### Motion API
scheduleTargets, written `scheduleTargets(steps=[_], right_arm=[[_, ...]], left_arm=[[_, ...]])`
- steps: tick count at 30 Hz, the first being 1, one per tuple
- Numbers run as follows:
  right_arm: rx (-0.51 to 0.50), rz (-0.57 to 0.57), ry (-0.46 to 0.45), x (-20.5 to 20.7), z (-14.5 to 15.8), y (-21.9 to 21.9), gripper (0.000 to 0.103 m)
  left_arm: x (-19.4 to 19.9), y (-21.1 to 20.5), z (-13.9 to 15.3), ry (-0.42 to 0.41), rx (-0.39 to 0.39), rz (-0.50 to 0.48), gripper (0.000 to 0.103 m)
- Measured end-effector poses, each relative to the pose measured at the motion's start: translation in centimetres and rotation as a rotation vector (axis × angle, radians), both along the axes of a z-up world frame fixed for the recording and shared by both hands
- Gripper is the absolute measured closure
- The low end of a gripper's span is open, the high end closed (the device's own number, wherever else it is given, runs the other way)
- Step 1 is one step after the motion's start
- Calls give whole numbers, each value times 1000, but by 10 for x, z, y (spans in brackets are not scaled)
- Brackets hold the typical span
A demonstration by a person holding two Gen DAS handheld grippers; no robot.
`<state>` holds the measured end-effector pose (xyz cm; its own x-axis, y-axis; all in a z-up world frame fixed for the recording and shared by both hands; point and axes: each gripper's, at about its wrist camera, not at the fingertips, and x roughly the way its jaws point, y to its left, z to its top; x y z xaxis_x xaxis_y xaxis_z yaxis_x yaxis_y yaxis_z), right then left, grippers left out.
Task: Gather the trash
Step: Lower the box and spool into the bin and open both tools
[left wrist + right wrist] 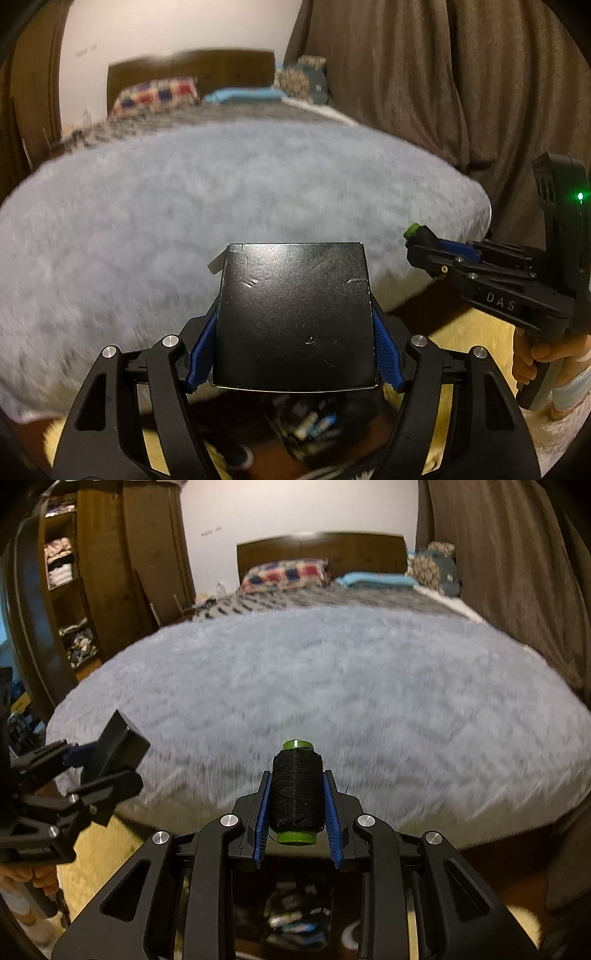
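With a black box [295, 317] clenched in the left hand-held gripper [295, 354] and a spool [297, 794] in the right hand-held gripper [297, 834], both near the bed [332, 686], each should be released squarely over the bin [295, 915] below.

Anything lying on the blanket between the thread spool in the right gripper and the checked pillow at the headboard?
Nothing. In the right wrist view, bare grey blanket and patterned sheet run from thread spool to checked pillow.
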<state>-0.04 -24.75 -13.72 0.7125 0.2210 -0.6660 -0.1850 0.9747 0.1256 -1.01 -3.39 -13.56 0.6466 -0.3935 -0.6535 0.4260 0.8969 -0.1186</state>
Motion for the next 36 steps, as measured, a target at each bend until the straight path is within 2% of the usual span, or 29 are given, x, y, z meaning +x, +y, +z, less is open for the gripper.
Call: scheduleTargets(steps=[3,15,21,28,36], right_arm=[[-22,-3,55,-3,-23,3,76],[-2,26,320,5,-120,9,76],[1,17,398,10,-151,12,76],[6,0,470,19,-176,11,76],[1,11,503,31,-187,16,74]], left_arm=[[-1,-3,-28,75,13,-13,36],[14,-10,-136,325,124,-8,36],[24,-15,-178,427,177,9,36],[33,-26,-209,519,200,-15,36],[34,-27,-225,579,177,-23,35]])
